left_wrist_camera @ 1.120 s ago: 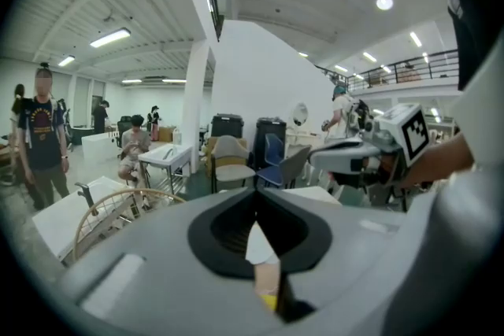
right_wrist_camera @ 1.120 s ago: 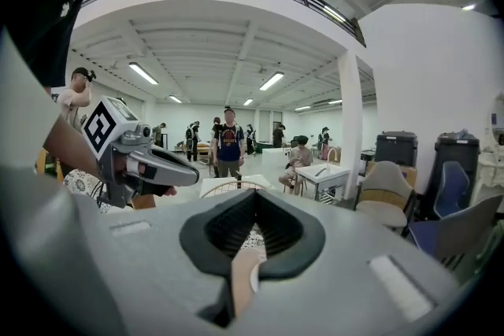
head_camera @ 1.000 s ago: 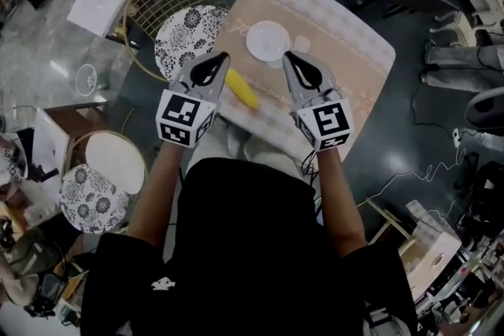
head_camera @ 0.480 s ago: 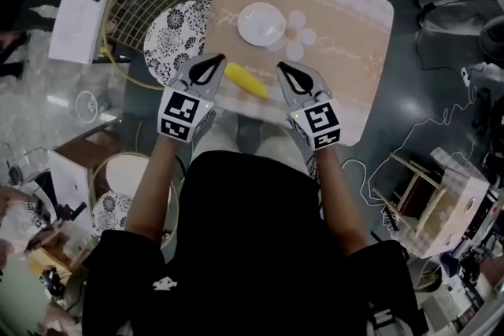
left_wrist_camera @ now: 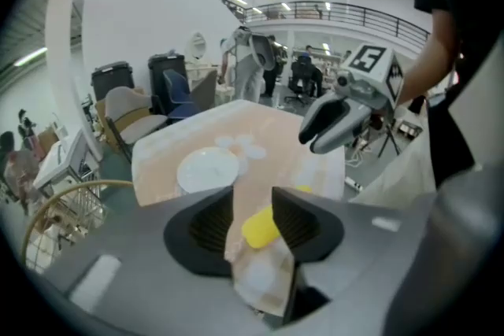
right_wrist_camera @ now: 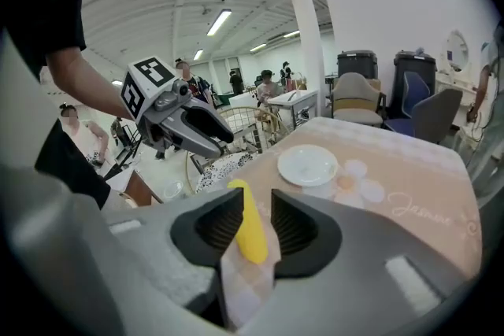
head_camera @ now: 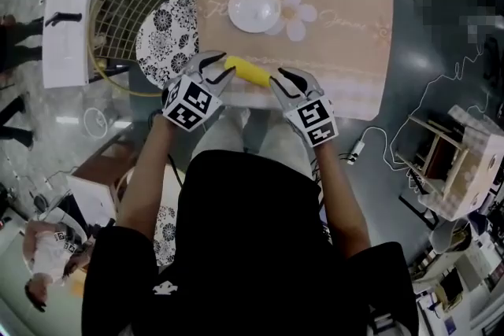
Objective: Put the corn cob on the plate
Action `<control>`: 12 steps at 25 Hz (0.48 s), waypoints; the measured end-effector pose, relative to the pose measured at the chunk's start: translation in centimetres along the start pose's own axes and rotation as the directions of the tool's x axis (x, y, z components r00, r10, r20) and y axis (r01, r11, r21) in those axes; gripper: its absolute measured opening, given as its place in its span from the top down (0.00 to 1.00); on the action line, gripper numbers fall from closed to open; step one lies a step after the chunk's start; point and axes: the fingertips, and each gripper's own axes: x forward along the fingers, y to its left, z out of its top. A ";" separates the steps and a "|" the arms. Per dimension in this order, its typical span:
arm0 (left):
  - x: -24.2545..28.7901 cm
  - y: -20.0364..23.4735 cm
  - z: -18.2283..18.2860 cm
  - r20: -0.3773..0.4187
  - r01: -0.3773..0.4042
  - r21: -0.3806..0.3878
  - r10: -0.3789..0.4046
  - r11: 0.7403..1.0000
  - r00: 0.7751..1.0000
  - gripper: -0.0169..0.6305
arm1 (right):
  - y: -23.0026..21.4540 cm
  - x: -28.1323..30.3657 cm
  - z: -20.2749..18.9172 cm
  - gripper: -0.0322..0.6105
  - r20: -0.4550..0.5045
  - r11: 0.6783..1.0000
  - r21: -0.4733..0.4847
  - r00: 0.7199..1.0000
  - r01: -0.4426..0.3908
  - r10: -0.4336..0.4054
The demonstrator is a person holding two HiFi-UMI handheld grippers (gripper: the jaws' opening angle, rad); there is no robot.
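A yellow corn cob (head_camera: 247,73) lies on the beige tablecloth near the table's front edge. Beyond it sits a white plate (head_camera: 253,9), empty. My left gripper (head_camera: 223,68) is at the cob's left end and my right gripper (head_camera: 281,79) at its right end, both low over the table. Both pairs of jaws are opening. In the left gripper view the cob's end (left_wrist_camera: 260,230) shows between the jaws, close to the right one. The right gripper view has the cob (right_wrist_camera: 250,232) running lengthwise between the jaws. No pad visibly presses on it.
The cloth-covered table (head_camera: 346,27) is small, with a flower print (head_camera: 297,14) beside the plate. To the table's left stand a patterned round stool (head_camera: 164,38) and a wire basket chair (head_camera: 118,12). A wooden crate (head_camera: 465,161) is at right. People stand in the background.
Both grippers have dropped toward the table and closed in on the cob's two ends. Their jaws, shut before, now stand partly apart. The cob has not moved.
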 end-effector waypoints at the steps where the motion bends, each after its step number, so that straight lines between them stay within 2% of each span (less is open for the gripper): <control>1: 0.9 -0.2 -0.7 -0.034 0.034 0.026 -0.033 0.999 0.999 0.74 | 0.0 0.4 -0.7 0.78 -0.016 1.000 0.007 1.000 0.003 -0.002; 2: 1.8 -0.5 -1.5 -0.071 0.064 0.056 -0.060 0.996 0.996 0.68 | 0.1 0.8 -1.4 0.76 -0.032 1.000 0.011 0.999 0.005 -0.005; 5: 3.6 -1.1 -3.9 -0.159 0.132 0.133 -0.110 0.982 0.981 0.65 | 0.6 1.9 -3.2 0.71 -0.078 1.000 0.010 0.997 0.006 -0.005; 9: 5.1 -1.3 -5.7 -0.216 0.191 0.193 -0.148 0.962 0.965 0.61 | 0.9 3.2 -5.5 0.66 -0.139 1.000 -0.011 0.990 -0.003 0.001; 12: 6.0 -1.5 -6.8 -0.266 0.234 0.257 -0.164 0.938 0.950 0.57 | 0.8 3.9 -7.0 0.63 -0.169 1.000 -0.009 0.986 -0.009 0.007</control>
